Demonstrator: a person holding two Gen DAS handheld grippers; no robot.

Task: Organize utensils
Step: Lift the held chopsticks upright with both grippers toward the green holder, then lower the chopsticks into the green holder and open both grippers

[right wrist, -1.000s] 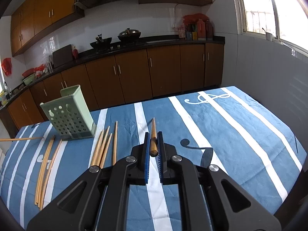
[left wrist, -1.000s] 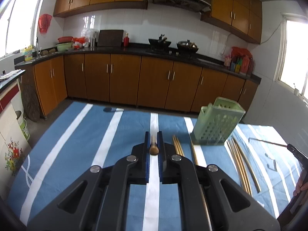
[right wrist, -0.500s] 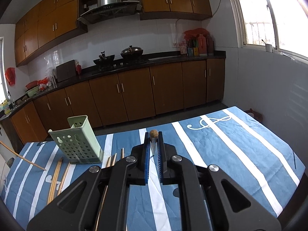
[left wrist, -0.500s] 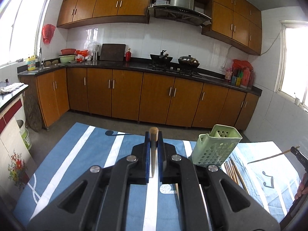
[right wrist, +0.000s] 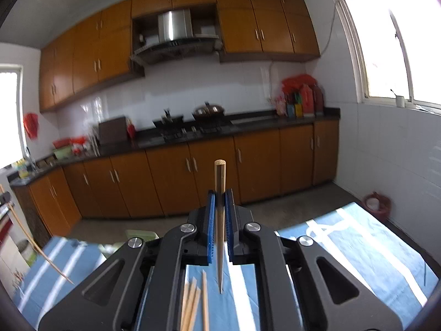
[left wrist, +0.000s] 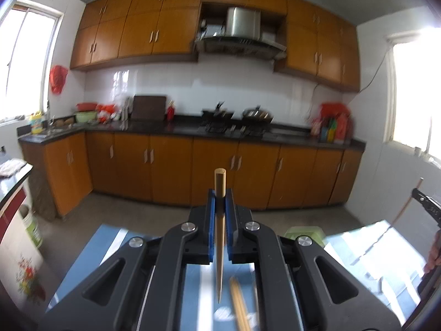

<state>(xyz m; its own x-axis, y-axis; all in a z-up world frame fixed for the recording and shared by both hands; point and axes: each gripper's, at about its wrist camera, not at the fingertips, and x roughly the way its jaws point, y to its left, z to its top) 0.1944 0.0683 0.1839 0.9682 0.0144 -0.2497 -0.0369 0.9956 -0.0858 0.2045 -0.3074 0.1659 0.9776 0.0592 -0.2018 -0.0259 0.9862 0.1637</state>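
My left gripper [left wrist: 220, 195] is shut on a wooden chopstick [left wrist: 219, 234] held upright, thick end up, tip pointing down over the blue striped tablecloth [left wrist: 104, 248]. My right gripper [right wrist: 220, 195] is shut on another chopstick [right wrist: 220, 229], also upright. The green utensil holder [left wrist: 303, 231] shows only as a rim behind the left gripper's body, and also in the right wrist view [right wrist: 140, 234]. Loose chopsticks [left wrist: 239, 303] lie on the cloth below, seen too in the right wrist view [right wrist: 193, 303]. The right gripper and its chopstick show at the left view's right edge [left wrist: 399, 212].
Both grippers are raised and tilted up toward the kitchen cabinets [left wrist: 171, 168] and counter [left wrist: 248, 132]. The table's far edge [right wrist: 330, 220] is near. A red pot [right wrist: 374, 202] sits on the floor at the right.
Both grippers have lifted and tilted upward with their chopsticks. The chopsticks went from lying level to standing upright. The holder has dropped nearly out of view.
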